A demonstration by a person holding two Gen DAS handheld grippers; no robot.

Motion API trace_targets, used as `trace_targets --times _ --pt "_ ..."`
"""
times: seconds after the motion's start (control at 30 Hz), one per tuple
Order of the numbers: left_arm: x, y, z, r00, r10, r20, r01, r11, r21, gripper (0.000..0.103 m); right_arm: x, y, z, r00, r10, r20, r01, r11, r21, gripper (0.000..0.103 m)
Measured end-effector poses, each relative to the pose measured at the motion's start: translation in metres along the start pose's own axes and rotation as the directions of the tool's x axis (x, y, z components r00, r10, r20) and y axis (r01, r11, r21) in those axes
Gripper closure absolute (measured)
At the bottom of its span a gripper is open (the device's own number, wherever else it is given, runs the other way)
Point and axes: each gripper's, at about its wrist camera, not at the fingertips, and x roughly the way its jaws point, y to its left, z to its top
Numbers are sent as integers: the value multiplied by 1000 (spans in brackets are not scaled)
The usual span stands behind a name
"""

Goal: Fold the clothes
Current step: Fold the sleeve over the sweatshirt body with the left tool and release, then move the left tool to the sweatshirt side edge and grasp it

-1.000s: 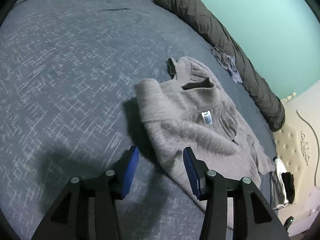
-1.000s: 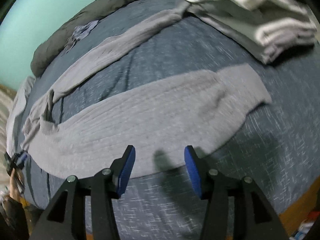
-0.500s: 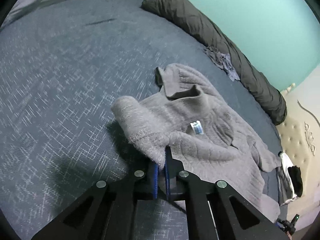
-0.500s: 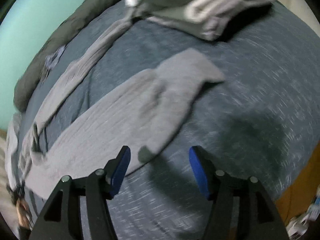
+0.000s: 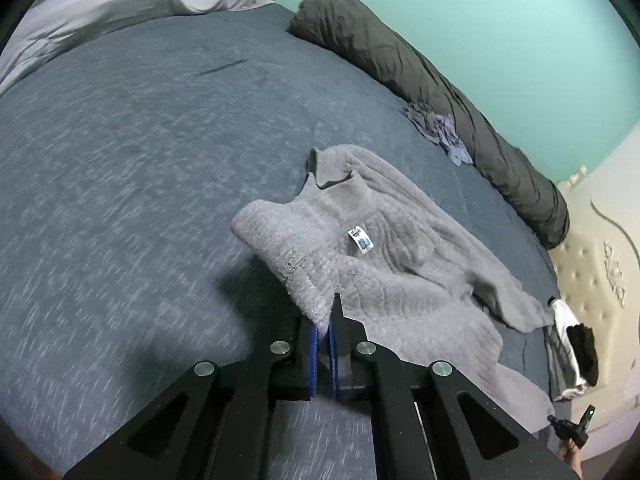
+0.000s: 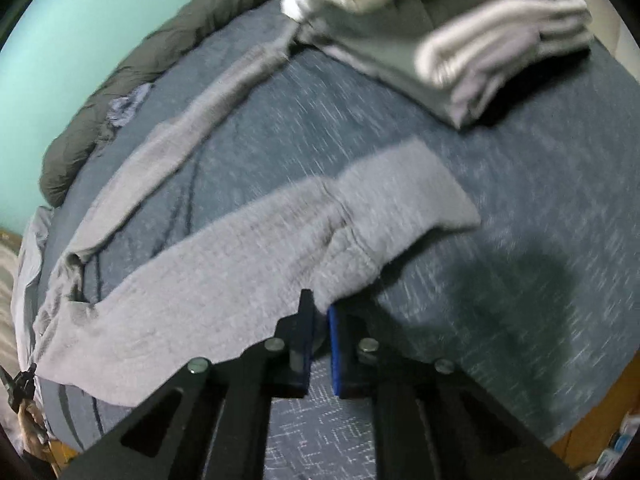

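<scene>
The fold had barely begun. On the blue-grey bed (image 5: 120, 160) the grey sweater (image 5: 400, 264) still lay spread out, inside-out to judge by the white label near its collar, one long sleeve trailing toward the dark bolster (image 5: 420, 72) at the bed's far edge. A stack of folded clothes (image 6: 460, 40) sat on the bed beyond the sweater's cuffed end. The knit looked thick, fuzzy and limp, rumpled near the collar. The left gripper (image 5: 323, 326) was clamped on a raised edge of the sweater near the collar. The right gripper (image 6: 320, 312), its jaws just closed, pinched the sweater's near edge close to the cuffed end. All folding remained.
</scene>
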Motion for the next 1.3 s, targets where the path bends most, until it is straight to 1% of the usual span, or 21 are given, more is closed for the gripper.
trace_targets --times 0.1,0.23,0.33,0.47,0.53,0.57,0.63,0.67,0.7,0.73,0.77,0.8,0.87,0.9,0.97,1.0,1.03,1.1,1.17,1.23,1.3 --pt "-10 12 -5 1000 0 -9 0 1000 -30 99 -17 -4 8 999 16 28 -16 1000 -14 98" --pt "-20 29 -24 1000 -8 -24 6 999 -52 99 -27 -12 12 999 10 32 -9 1000 -24 98" --pt "-19 45 -39 999 -19 -38 15 995 -94 99 -17 -21 5 1000 -13 2 13 1000 -28 98" --pt "-3 62 -61 998 -5 -69 -3 992 -123 99 0 -30 -12 999 -45 -30 43 997 -65 98" --pt "6 67 -68 996 -16 -82 5 990 -143 99 4 -37 -18 999 -34 -33 33 998 -49 98" --pt "10 69 -69 996 -18 -89 5 988 -152 97 6 -42 -20 999 -17 -32 16 999 -30 98" --pt "14 72 -71 996 -17 -93 1 986 -168 96 7 -46 -21 999 -18 -32 18 1000 -15 96" --pt "13 72 -70 996 -18 -85 3 985 -170 92 6 -47 -21 999 -25 -32 25 1000 -16 96" --pt "10 72 -68 997 -4 -75 -8 987 -162 87 4 -46 -21 999 -29 -33 28 999 -21 95" --pt "7 72 -65 998 13 -66 -23 988 -152 85 1 -46 -21 999 -41 -25 40 999 -29 89" --pt "3 71 -62 998 31 -56 -39 989 -142 81 -3 -45 -20 998 -54 -16 53 998 -36 88" --pt "0 71 -60 998 48 -46 -54 990 -132 79 -8 -45 -19 998 -70 -2 70 997 -41 87" --pt "-10 69 -54 996 85 -15 -86 992 -92 79 -18 -44 -16 994 -104 28 105 993 -49 87" --pt "-14 65 -48 995 95 -3 -95 993 -69 78 -24 -42 -15 990 -135 44 137 989 -56 87" --pt "-13 57 -37 994 105 -1 -105 994 -31 75 -37 -32 -12 983 -161 89 169 982 -86 87" --pt "-11 52 -31 994 108 -2 -108 994 -12 70 -43 -25 -11 980 -164 113 176 979 -107 87" --pt "-8 47 -26 994 109 -3 -109 994 6 68 -47 -14 -9 981 -147 129 163 979 -123 87" --pt "2 36 -16 995 97 -17 -97 995 32 58 -53 9 -4 981 -109 160 134 979 -156 83" --pt "14 24 -5 996 88 -31 -86 995 59 57 -49 41 4 986 -36 163 65 983 -175 66" --pt "28 12 7 996 75 -47 -71 994 78 56 -38 79 11 988 42 146 -12 980 -201 65" --pt "42 1 20 996 67 -57 -62 995 82 54 -21 119 13 987 102 123 -73 972 -225 65"
